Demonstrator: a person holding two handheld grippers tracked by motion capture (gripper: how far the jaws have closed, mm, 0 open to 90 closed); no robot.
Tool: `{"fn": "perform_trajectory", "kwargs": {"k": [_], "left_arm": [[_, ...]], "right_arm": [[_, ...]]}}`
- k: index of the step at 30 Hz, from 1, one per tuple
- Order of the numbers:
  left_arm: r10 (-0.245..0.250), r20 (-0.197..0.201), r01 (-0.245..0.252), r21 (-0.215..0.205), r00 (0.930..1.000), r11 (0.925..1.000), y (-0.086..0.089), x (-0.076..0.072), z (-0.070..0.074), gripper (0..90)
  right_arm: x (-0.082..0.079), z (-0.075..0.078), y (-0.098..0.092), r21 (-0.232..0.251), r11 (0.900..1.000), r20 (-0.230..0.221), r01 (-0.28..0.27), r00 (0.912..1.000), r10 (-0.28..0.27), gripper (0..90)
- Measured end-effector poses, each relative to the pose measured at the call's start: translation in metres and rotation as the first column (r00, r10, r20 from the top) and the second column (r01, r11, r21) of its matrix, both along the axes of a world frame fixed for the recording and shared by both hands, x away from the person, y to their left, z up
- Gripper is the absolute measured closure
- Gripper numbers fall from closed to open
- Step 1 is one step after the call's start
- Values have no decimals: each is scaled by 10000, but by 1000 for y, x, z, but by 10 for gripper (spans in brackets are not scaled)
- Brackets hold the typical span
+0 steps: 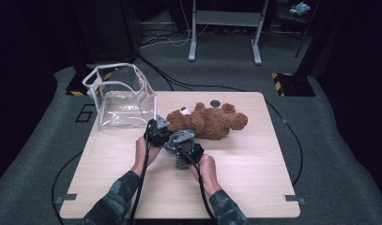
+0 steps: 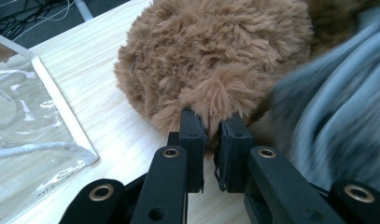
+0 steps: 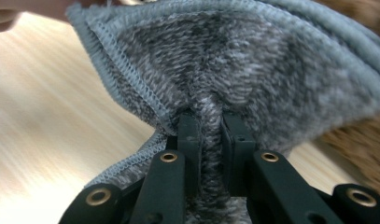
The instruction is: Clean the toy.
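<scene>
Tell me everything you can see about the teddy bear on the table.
The bear is brown, with shaggy plush fur and a pale muzzle. It lies on the wooden table, head toward the clear bag, limbs spread. The left tool is shut on a tuft of its fur. A grey cloth, pinched in the right tool, lies against its side.

One teddy bear (image 1: 207,121), one grey cloth (image 3: 253,74), one clear bag (image 1: 119,96), two claws.
</scene>
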State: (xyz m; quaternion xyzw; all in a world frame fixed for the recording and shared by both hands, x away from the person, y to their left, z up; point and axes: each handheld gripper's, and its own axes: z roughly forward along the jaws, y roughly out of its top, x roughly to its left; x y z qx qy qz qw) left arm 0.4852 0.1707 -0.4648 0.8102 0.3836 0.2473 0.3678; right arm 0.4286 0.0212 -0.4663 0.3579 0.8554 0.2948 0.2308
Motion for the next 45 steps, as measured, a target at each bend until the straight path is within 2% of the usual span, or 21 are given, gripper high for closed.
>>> {"fn": "perform_trajectory", "kwargs": {"k": [1, 4, 7, 10, 13, 17, 20, 23, 25, 27, 28, 30, 31, 32, 36, 37, 39, 41, 42, 44, 45], "left_arm": [[-32, 8, 32, 31, 10000, 10000, 0, 0, 0, 823], [-12, -12, 12, -181, 10000, 9998, 1, 1, -1, 832], [-89, -36, 88, -87, 10000, 9999, 1, 1, -1, 836], [-91, 59, 91, -27, 9999, 10000, 1, 1, -1, 837], [-130, 59, 130, 35, 9999, 9999, 2, 1, -2, 838], [-148, 74, 148, 64, 9999, 9999, 2, 2, -2, 838], [-135, 68, 134, 73, 9999, 9999, 2, 2, -2, 838], [-139, 78, 139, 82, 9999, 9999, 2, 2, -2, 838], [-148, 85, 147, 118, 9999, 9998, 2, 2, -1, 838], [-142, 75, 141, 105, 9999, 9998, 2, 1, -1, 838], [-138, 85, 137, 122, 9999, 9998, 2, 1, -1, 837], [-145, 72, 144, 123, 9999, 9998, 2, 1, -1, 836], [-167, 68, 165, 170, 9998, 9997, 2, 1, -1, 836], [-174, 62, 173, 179, 9998, 9997, 2, 1, -1, 836], [-189, 34, 188, 220, 9998, 9996, 2, 1, 0, 833], [-169, 24, 168, 152, 9999, 9997, 2, 2, -1, 832], [-251, -119, 254, 231, 9996, 9994, 3, 2, 0, 824], [-245, -49, 246, 209, 9997, 9995, 2, 2, -1, 814], [-293, -72, 295, 264, 9995, 9992, 2, 2, -1, 803], [-286, -118, 289, 268, 9995, 9992, 2, 2, -2, 791], [-275, -122, 278, 296, 9995, 9992, 1, 2, -2, 790]], "right_arm": [[-1, 0, 3, 6, 9999, -123, 126, 9998, -126, 802], [6, 0, 6, 226, 9991, 113, 367, 9993, -370, 801], [14, 2, 7, 252, 9984, 24, 508, 9987, -509, 802], [21, 3, 2, 311, 9951, 295, 943, 9950, -952, 803], [22, 6, -10, 472, 9880, 342, 1473, 9882, -1490, 804], [23, 16, -32, 835, 9702, 652, 2276, 9702, -2332, 805], [22, 23, -49, 942, 9628, 880, 2534, 9612, -2616, 805], [19, 31, -66, 1128, 9506, 1039, 2891, 9481, -3007, 805], [18, 36, -77, 1277, 9387, 1128, 3203, 9356, -3345, 805], [18, 39, -86, 1311, 9360, 1168, 3268, 9324, -3419, 805], [19, 42, -90, 1462, 9287, 1179, 3407, 9261, -3583, 805], [18, 46, -96, 1498, 9244, 1276, 3507, 9203, -3698, 805], [18, 48, -99, 1503, 9264, 1426, 3452, 9197, -3658, 805], [17, 50, -100, 1615, 9214, 1491, 3535, 9142, -3769, 805], [14, 62, -104, 1788, 9156, 1847, 3601, 9018, -3907, 804], [13, 64, -104, 1874, 9147, 1847, 3580, 9018, -3907, 804], [12, 67, -98, 1875, 9234, 1915, 3351, 9095, -3689, 804], [10, 66, -87, 1867, 9409, 1829, 2827, 9309, -3161, 803], [9, 64, -77, 1788, 9543, 1739, 2394, 9470, -2701, 803], [8, 60, -63, 1779, 9673, 1243, 1810, 9709, -2045, 802], [9, 56, -54, 1736, 9725, 1013, 1556, 9794, -1748, 802]]}}
